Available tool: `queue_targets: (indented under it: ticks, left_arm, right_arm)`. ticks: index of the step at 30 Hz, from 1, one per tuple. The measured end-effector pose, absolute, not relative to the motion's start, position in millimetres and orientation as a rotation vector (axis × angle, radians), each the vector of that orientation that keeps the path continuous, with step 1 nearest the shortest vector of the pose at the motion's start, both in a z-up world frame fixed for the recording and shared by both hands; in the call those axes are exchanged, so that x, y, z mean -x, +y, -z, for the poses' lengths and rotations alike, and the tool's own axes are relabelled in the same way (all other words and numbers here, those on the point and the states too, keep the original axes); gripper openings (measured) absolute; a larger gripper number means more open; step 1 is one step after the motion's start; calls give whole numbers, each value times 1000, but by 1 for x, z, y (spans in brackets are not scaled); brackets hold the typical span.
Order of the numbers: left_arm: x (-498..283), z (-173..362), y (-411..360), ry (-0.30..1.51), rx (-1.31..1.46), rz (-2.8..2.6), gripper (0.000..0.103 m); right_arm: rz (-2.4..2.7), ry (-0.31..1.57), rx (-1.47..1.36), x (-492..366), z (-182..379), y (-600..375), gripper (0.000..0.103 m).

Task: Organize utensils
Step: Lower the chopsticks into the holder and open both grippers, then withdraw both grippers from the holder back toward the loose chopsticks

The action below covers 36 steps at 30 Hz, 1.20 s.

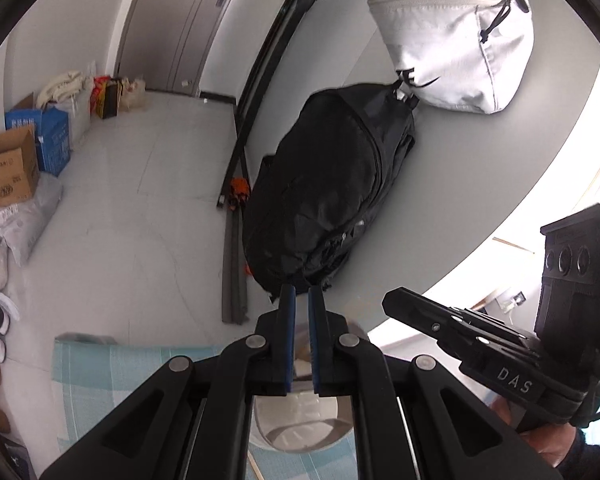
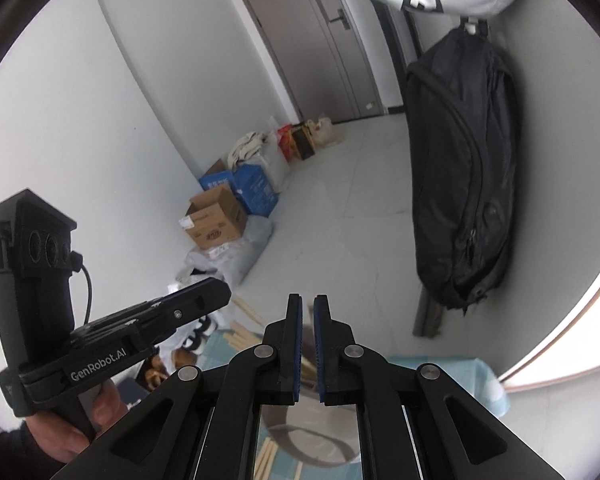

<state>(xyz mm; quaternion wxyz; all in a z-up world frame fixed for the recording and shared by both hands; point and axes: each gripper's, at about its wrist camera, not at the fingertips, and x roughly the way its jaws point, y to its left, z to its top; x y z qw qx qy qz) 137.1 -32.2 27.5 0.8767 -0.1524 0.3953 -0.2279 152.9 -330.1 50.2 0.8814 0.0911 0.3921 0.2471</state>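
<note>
Two grippers, left gripper (image 1: 302, 294) and right gripper (image 2: 308, 306): fingers nearly together, holding nothing; black backpack (image 1: 332, 184) hanging beyond; wooden chopsticks (image 2: 246, 338) below.

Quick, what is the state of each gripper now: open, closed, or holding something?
Left gripper: nearly closed, a narrow gap, holding nothing.
Right gripper: nearly closed, a narrow gap, holding nothing.
</note>
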Motion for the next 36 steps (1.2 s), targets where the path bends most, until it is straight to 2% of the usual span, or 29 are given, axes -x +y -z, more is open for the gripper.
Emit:
queue_targets:
  ticks: [5, 6, 8, 10, 12, 14, 17, 19, 20, 24, 27, 29, 30, 36]
  left_arm:
    - [-128, -35, -18, 815, 358, 434, 9]
    - [-124, -39, -15, 802, 364, 428, 11]
    - [-116, -44, -11, 781, 371, 407, 22]
    - [-109, -50, -8, 755, 375, 380, 41]
    - [-100, -56, -6, 731, 376, 366, 48]
    - [-96, -59, -4, 727, 372, 349, 49]
    - [-88, -65, -3, 722, 379, 341, 50]
    - [-83, -68, -3, 717, 374, 328, 61]
    - [-79, -70, -2, 709, 373, 321, 63]
    - [-65, -74, 2, 688, 367, 312, 64]
    - [-56, -75, 3, 686, 363, 300, 64]
    - [-49, -75, 5, 685, 361, 294, 68]
    - [-46, -75, 6, 682, 359, 293, 74]
    - [-20, -74, 8, 632, 313, 262, 78]
  right_arm:
    - [-502, 786, -194, -137, -58, -337, 7]
    - [-492, 775, -199, -133, -60, -340, 10]
    - [-481, 757, -218, -126, -65, -347, 16]
    - [-469, 743, -237, -119, -71, -350, 30]
    - [-463, 730, -249, -111, -75, -352, 35]
    - [-460, 721, -249, -104, -79, -352, 35]
    - [-461, 697, -250, -91, -86, -350, 45]
    - [-463, 685, -247, -82, -90, -348, 49]
    - [-466, 680, -247, -77, -92, -348, 50]
    - [-459, 656, -236, -57, -96, -342, 64]
    - [-460, 646, -233, -44, -96, -340, 67]
    - [-455, 643, -232, -37, -96, -337, 69]
    - [-457, 643, -230, -33, -95, -336, 70]
    - [-455, 624, -223, -8, -89, -331, 80]
